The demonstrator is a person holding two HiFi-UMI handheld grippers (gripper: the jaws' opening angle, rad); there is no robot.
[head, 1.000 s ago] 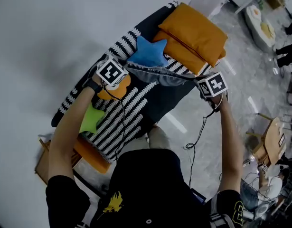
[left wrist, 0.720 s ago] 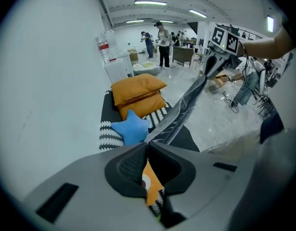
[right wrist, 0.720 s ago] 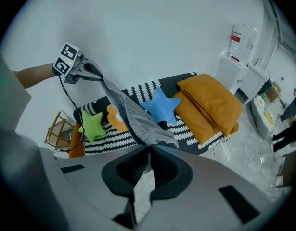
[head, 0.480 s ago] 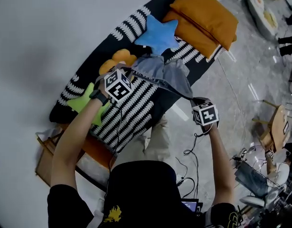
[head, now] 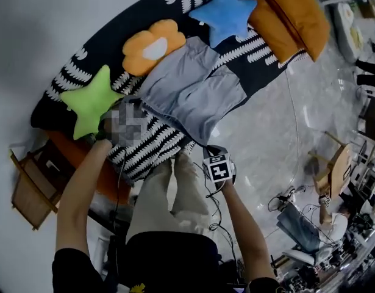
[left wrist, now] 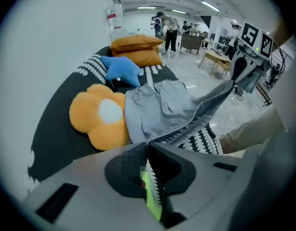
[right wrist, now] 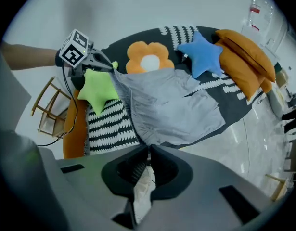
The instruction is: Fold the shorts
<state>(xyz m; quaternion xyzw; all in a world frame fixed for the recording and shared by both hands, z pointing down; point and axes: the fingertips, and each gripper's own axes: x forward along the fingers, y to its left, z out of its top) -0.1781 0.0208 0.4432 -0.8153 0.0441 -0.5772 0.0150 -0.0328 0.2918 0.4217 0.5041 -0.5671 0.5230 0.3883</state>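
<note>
Shorts [head: 193, 90]: grey, spread on the striped cover [head: 153, 148], near edge stretched between both grippers.
Left gripper [left wrist: 148, 147]: jaws pinched tight on the edge's corner, at the shorts' 8 o'clock.
Right gripper [right wrist: 148, 150]: jaws clamped on the other corner, at 6 o'clock.
Flower cushion [head: 153, 46]: 11 o'clock, touching.
Blue star [head: 227, 11]: 1 o'clock.
Green star [head: 92, 99]: 9 o'clock.

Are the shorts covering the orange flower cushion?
No, the head view shows the orange flower cushion lying fully exposed beside the shorts.
</note>
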